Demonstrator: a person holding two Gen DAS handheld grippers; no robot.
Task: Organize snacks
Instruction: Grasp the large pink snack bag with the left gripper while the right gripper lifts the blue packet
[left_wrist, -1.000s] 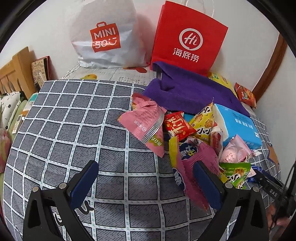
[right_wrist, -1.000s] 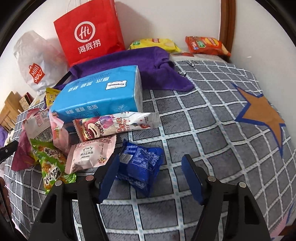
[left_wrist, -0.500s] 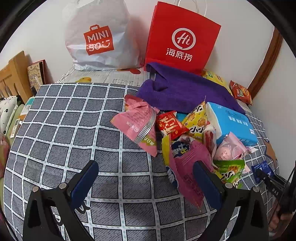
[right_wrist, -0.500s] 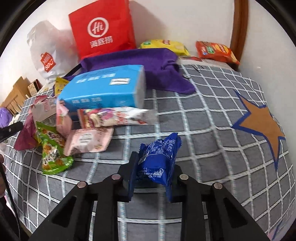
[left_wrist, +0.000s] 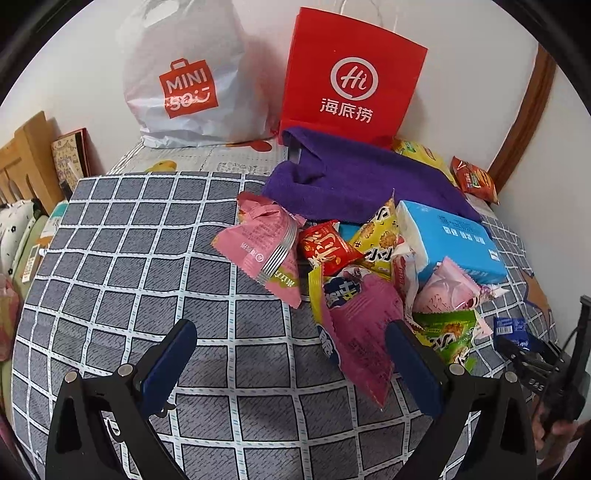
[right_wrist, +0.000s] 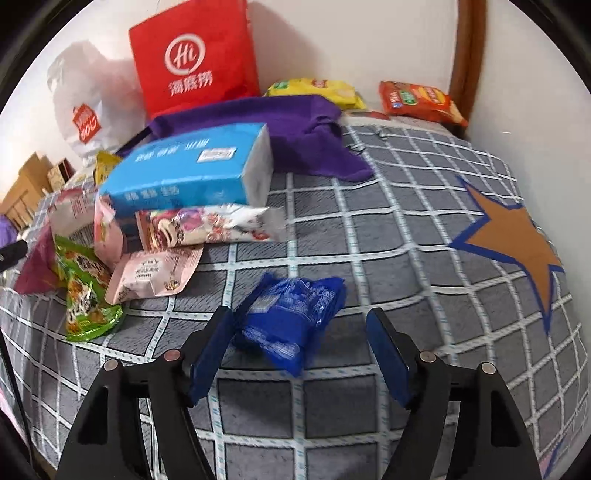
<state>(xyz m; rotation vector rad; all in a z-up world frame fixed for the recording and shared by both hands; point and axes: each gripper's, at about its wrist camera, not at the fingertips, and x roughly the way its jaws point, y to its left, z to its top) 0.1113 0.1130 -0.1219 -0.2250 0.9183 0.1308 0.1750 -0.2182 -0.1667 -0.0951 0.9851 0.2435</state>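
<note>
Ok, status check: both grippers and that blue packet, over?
Right gripper open, jaws just opened; blue packet released, lying on the checked cover between them. Left gripper open, empty, by the snack pile. Nothing blocking.

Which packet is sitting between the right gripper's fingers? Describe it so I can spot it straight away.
Start at the big light-blue tissue pack on the grey checked cover, then come toward the camera, past the long white cake-print wrapper. The blue packet lies alone between the right gripper's open jaws, which have just opened: it is the only dark blue, crinkled one there.
</note>
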